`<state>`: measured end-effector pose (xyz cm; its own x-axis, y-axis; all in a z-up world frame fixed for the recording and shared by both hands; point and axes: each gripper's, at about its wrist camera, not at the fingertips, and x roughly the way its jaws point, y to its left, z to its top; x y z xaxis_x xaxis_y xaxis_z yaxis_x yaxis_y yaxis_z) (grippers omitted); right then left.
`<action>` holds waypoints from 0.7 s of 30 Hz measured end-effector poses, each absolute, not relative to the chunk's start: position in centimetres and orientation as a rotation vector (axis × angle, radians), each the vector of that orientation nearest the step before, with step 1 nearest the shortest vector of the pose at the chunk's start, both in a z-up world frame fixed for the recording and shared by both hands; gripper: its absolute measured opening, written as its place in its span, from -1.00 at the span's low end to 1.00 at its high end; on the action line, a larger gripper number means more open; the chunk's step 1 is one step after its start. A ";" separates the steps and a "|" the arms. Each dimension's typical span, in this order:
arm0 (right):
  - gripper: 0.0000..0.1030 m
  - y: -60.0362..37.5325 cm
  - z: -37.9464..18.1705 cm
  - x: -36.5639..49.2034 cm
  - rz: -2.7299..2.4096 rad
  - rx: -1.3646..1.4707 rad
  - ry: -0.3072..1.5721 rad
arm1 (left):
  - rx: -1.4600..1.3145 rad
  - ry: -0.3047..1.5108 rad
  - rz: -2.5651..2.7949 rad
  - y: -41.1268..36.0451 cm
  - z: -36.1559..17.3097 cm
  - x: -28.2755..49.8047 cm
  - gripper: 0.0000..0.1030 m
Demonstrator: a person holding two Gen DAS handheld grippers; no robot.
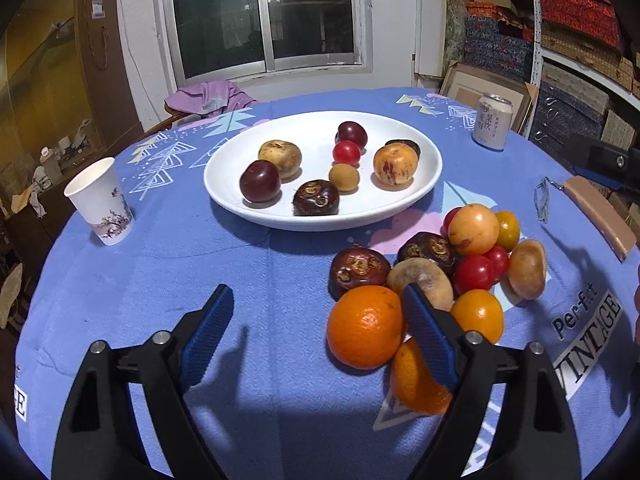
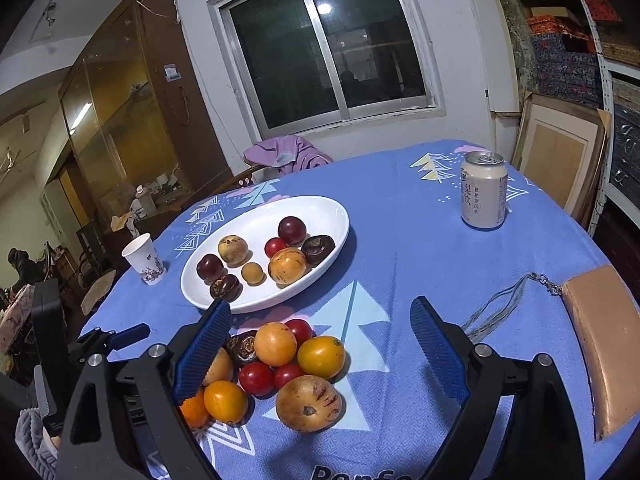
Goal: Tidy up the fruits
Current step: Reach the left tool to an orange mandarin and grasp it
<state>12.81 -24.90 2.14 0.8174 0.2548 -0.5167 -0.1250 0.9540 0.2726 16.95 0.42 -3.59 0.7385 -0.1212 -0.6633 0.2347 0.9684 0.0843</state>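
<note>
A white plate (image 1: 312,136) (image 2: 280,216) at the table's middle holds several fruits: dark plums, a red tomato, brown water chestnuts and yellow spotted ones. A loose pile lies on the blue cloth nearer me. My left gripper (image 1: 318,296) stands open just left of the pile, with a big orange (image 1: 364,326) inside its right finger and a second orange (image 1: 416,384) partly hidden behind that finger. My right gripper (image 2: 320,306) is open above the pile, its jaws spanning a spotted yellow fruit (image 2: 308,402), red tomatoes (image 2: 256,378) and an orange-yellow tomato (image 2: 320,356). No pad touches fruit.
A paper cup (image 1: 102,204) (image 2: 144,258) stands left of the plate and a drink can (image 1: 490,126) (image 2: 482,192) at the far right. A tan pouch (image 1: 600,216) (image 2: 600,344) with a tassel lies at the right edge. A chair with a purple garment (image 2: 288,152) is behind the table.
</note>
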 end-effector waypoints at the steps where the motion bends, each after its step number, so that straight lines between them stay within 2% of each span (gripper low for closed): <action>1: 0.79 -25.0 2.1 12.8 0.202 0.235 0.584 | 0.176 0.705 -0.182 0.7 -3.4 16.8 0.69; 5: 0.79 -25.2 2.0 12.8 0.199 0.240 0.588 | 0.155 0.688 -0.051 3.8 -2.6 16.5 0.69; 11: 0.79 -25.3 2.3 12.5 0.216 0.241 0.576 | -0.087 0.684 -0.051 8.8 -1.1 16.2 0.68; 21: 0.79 -24.6 2.1 12.4 0.226 0.212 0.578 | 0.148 0.697 -0.054 4.1 -3.7 16.3 0.68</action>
